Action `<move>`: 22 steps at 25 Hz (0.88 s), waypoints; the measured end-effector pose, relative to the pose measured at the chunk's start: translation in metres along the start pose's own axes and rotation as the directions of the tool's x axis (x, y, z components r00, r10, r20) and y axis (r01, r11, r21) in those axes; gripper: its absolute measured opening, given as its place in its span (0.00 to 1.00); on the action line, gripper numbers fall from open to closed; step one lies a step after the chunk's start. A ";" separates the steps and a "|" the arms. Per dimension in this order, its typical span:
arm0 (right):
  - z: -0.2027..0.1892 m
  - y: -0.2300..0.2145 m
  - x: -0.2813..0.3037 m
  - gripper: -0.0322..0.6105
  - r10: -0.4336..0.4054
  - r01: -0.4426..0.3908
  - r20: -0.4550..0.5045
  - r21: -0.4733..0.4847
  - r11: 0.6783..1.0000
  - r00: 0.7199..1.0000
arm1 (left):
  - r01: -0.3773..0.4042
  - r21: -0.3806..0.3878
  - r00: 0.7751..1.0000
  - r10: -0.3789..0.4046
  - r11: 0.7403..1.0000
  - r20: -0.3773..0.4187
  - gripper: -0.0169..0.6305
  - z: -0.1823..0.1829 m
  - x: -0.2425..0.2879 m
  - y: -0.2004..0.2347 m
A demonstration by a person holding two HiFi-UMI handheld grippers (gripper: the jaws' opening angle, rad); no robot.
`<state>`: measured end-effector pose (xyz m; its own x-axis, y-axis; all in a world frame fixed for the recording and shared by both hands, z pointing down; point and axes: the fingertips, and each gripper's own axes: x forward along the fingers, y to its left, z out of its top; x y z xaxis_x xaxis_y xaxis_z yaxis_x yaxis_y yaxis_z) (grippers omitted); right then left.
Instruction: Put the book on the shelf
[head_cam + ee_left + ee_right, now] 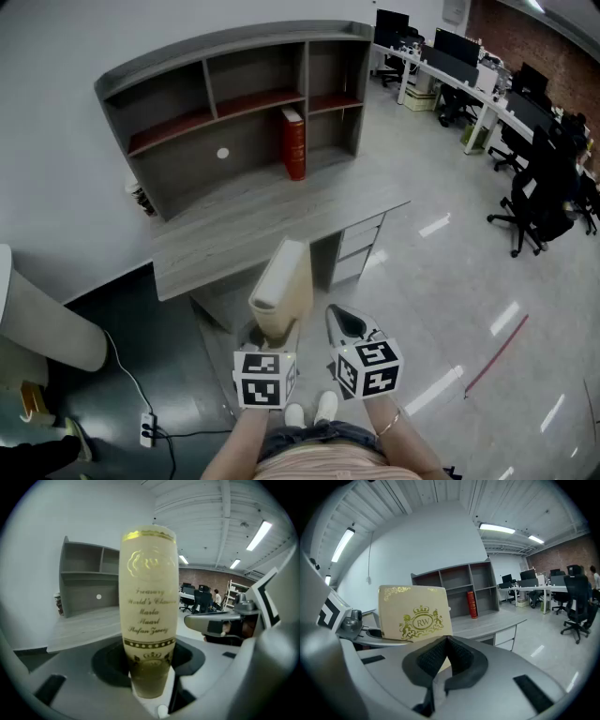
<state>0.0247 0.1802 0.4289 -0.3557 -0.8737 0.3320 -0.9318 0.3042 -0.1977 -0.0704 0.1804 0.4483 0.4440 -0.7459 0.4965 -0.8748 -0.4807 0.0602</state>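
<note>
Book (281, 279), a cream hardback with gold print, stands upright in the left claw (272, 326), near the person and short of the worktop's (262, 220) near edge, up in the air over the grey floor (441, 281); in the left gripper view its rounded spine (149, 597) faces the camera with gold script running down it, and the left claw (150, 670) is clamped on the foot of the spine, jaws spread wide to the thickness of the volume. Right claw (345, 323) is held just to the right of the left one, level with it and apart from the book; in the right gripper view its dark pads meet at the tips, so the right claw (446, 641) is closed on nothing, and beyond it the book's front cover (415, 613) shows a gold crest with the letters RW.

Far from the person the worktop carries a grey shelf unit (225, 42) with open bays and reddish-brown shelves; a red book (294, 142) stands upright on the worktop in the lower part of that unit, by the divider toward its right end; the same red book (472, 604) shows in the right gripper view. Drawers (361, 242) sit under the worktop's right end. Black office chairs (539, 202) stand far right beside a row of white desks; a white power strip (145, 428) lies on the dark floor near left.
</note>
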 end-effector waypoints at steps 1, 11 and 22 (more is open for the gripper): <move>-0.002 -0.004 -0.001 0.06 -0.006 0.006 -0.006 0.003 1.000 1.000 | -0.004 -0.002 1.000 0.004 1.000 -0.006 0.35 -0.001 0.002 -0.001; -0.009 -0.028 -0.006 0.06 -0.024 0.024 -0.030 0.025 0.999 0.999 | -0.015 -0.025 0.999 0.014 1.000 -0.029 0.35 -0.003 0.016 -0.012; 0.002 -0.060 -0.009 0.06 0.031 -0.031 0.006 0.044 0.999 1.000 | -0.048 -0.050 0.999 0.048 0.998 -0.017 0.35 0.016 0.037 -0.018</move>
<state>0.0843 0.1686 0.4358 -0.3840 -0.8661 0.3200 -0.9163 0.3145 -0.2481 -0.0349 0.1542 0.4517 0.3984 -0.7599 0.5136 -0.9039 -0.4204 0.0792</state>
